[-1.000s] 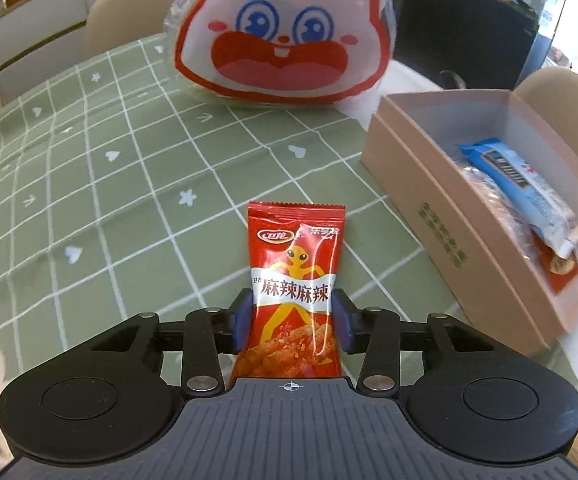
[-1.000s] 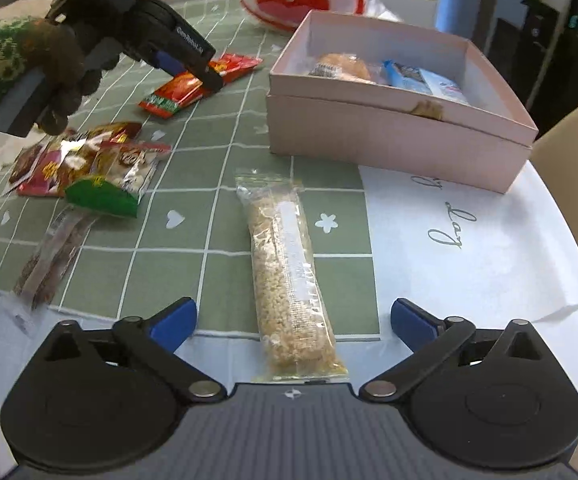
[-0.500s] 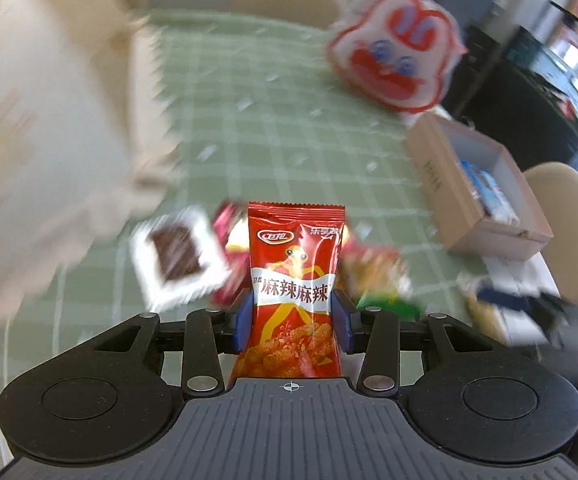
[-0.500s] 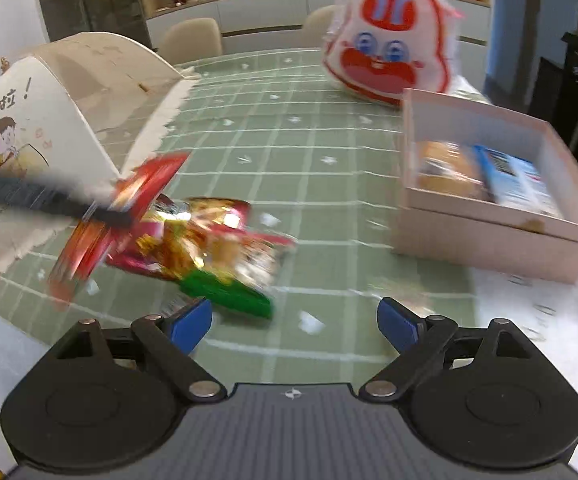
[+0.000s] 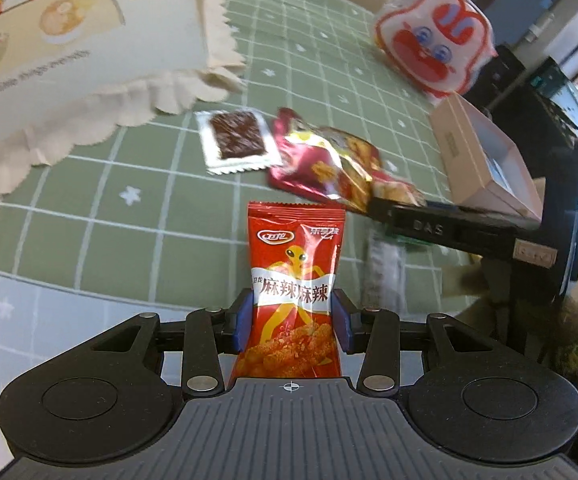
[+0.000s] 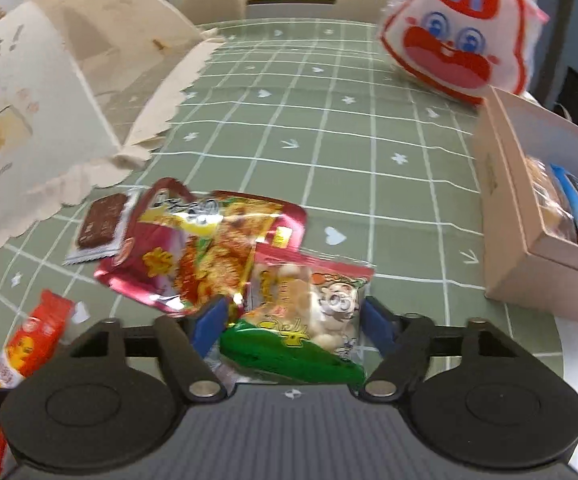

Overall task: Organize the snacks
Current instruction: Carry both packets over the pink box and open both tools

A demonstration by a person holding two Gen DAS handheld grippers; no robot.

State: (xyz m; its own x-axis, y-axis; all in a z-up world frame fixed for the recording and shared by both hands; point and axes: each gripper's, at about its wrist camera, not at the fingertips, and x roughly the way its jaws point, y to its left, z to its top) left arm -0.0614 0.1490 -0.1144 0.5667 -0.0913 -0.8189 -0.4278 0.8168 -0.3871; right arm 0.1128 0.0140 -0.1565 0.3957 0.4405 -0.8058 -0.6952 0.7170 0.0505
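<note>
While the left gripper [image 5: 292,320] holds the red packet [image 5: 294,296], the right gripper [image 6: 293,326], closing around the green-edged packet [image 6: 301,320], may snag the overlapping foil bag [image 6: 209,248].

Glossy foil snack packets [image 6: 209,248], matt cardboard box [image 6: 505,216]

Green tablecloth [image 6: 329,152] with white grid lines and small white hearts, stars and arrows. Red snack packet [image 5: 295,296], orange figure and white band of lettering. Green-based packet [image 6: 309,320] with red top edge. Shiny crimson packet [image 6: 205,248] with yellow print. White wrapper [image 5: 236,142], dark brown centre. Pale pink box [image 6: 529,216]. White rabbit-face bag [image 6: 457,28], red outline, blue eyes.
</note>
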